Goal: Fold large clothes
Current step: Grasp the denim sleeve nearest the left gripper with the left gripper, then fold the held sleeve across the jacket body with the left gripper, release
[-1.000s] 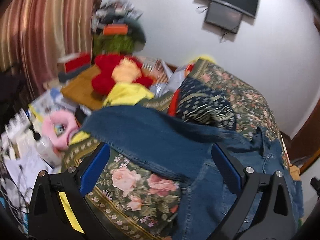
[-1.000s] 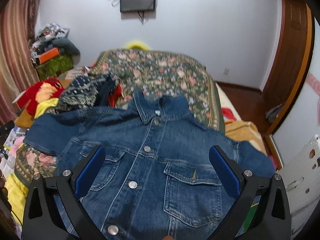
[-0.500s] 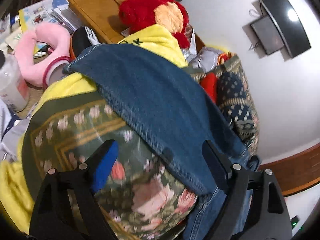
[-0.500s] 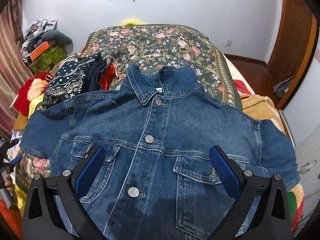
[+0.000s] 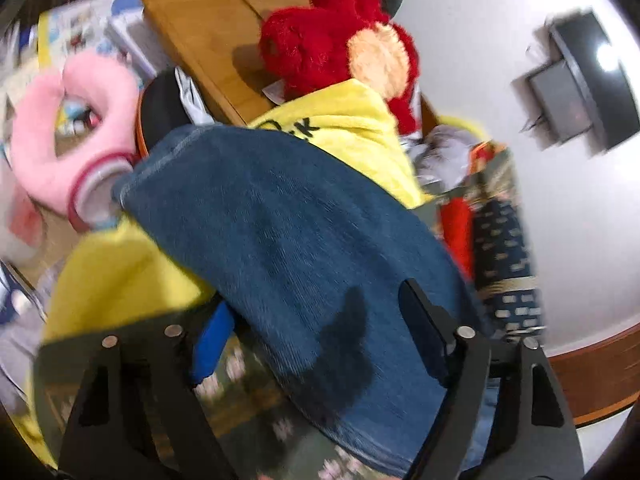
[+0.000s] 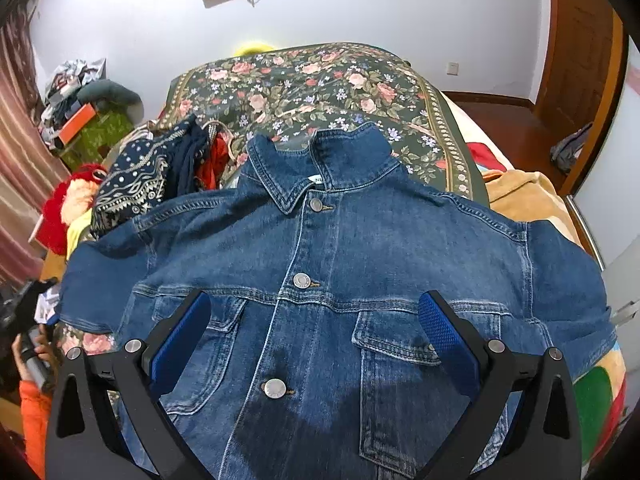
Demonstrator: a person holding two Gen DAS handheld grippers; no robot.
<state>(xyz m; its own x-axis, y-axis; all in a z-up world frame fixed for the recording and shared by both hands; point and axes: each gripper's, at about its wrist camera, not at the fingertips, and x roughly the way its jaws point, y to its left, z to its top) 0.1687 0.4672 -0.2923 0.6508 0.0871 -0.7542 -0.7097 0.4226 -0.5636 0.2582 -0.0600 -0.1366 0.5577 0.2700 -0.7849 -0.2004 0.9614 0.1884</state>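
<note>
The left claw [image 5: 316, 336] has dropped onto the jacket [image 6: 340, 280] sleeve, its jaws just closing around it, not yet clamped; the right claw [image 6: 316, 332] hovers apart above the chest.

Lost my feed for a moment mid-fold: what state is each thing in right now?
Denim jacket: spread flat, front up, buttoned, collar folded down.
Jacket sleeve: stretched out over the bed edge, unfolded, between the left claw's fingers.
Left claw: jaws have just been closing around the sleeve, not yet pinching.
Right claw: open above the jacket's chest, holding nothing.
</note>
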